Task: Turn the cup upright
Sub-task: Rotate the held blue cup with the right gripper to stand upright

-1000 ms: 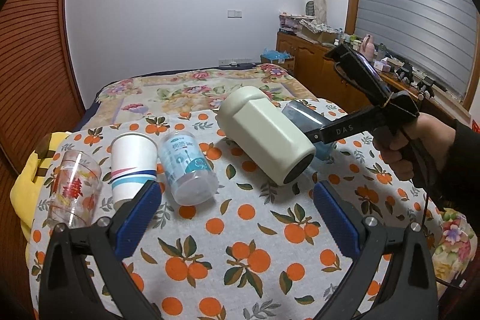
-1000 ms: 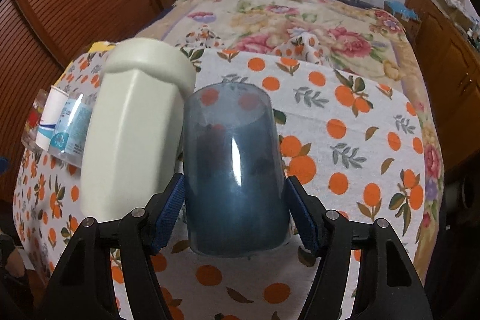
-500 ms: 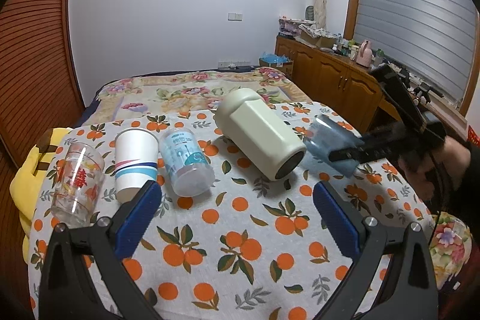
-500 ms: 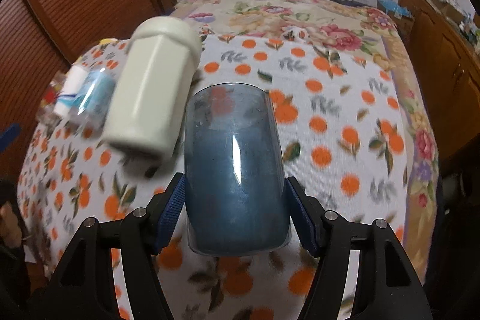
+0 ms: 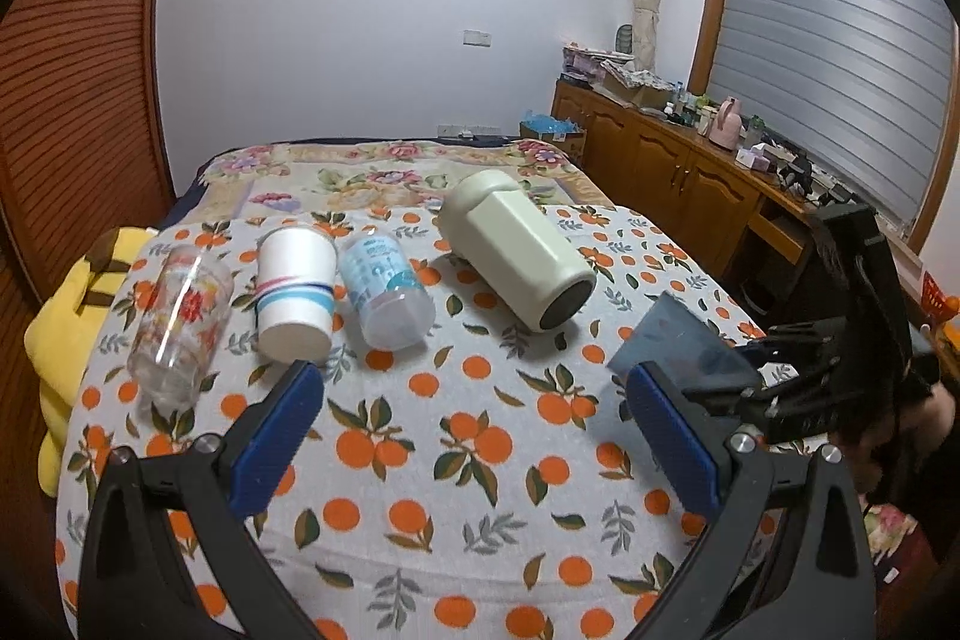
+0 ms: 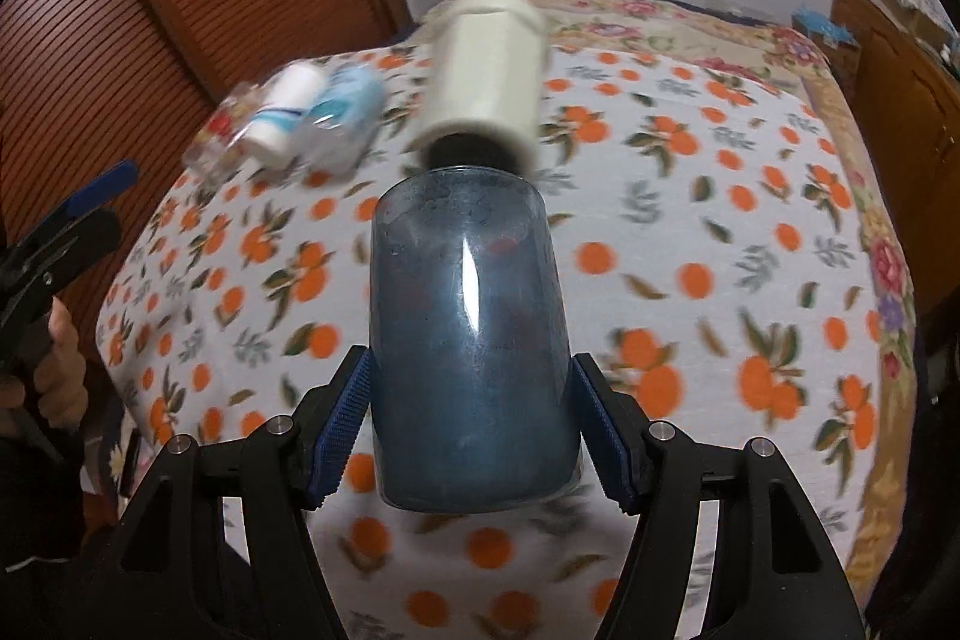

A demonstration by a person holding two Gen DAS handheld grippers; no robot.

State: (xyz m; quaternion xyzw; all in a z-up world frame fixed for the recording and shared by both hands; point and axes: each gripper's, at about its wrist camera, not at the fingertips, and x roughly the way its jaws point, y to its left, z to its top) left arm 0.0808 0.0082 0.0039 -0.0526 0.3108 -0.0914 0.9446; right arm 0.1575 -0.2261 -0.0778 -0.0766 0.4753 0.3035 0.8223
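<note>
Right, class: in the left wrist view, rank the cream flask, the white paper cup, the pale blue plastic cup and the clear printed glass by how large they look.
1. cream flask, clearly largest.
2. clear printed glass, white paper cup and pale blue plastic cup: these look alike, so no ranking among them.

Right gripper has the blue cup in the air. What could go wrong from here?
1. The blue cup is smooth, and the right gripper pinches it only near one end, so it may slip or pivot as it turns.
2. The cream bottle lies just beyond it; a wide swing might hit it.
3. The orange-print cloth looks soft, so the cup may tip once set down.
</note>
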